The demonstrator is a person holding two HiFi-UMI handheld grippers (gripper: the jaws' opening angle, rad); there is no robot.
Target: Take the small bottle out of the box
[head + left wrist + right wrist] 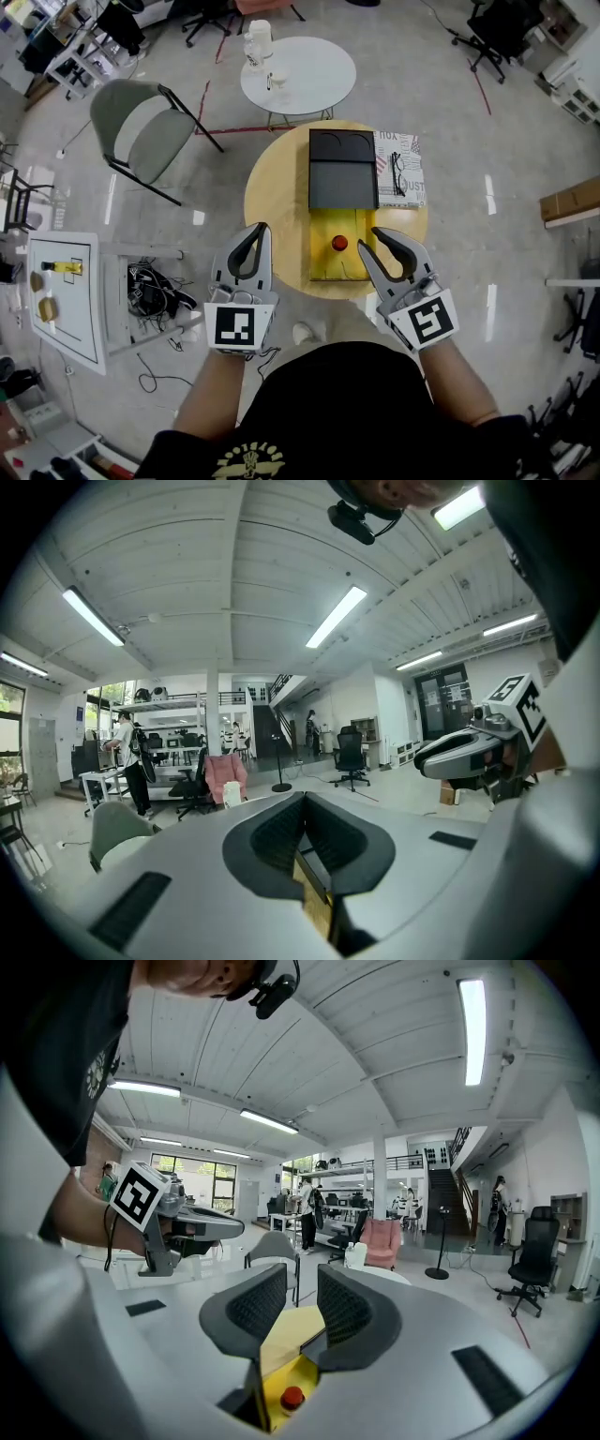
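A box lies open on the round wooden table (272, 202), its black lid (342, 169) folded back and its yellow tray (323, 267) toward me. The small bottle, showing a red cap (338, 244), stands in the yellow tray. My right gripper (368, 240) hovers just right of the tray, open with nothing between its pads; in its own view the red cap (292, 1397) sits below the right gripper (300, 1283). My left gripper (262, 228) hangs left of the box with its tips together, empty. In the left gripper view (302, 803) a sliver of the box (314, 892) shows.
Glasses (397, 173) lie on a printed sheet at the table's right. Behind stands a small white round table (309, 80) with a white jug (258, 42). A grey chair (141, 127) is at the left, with cables (150, 291) on the floor.
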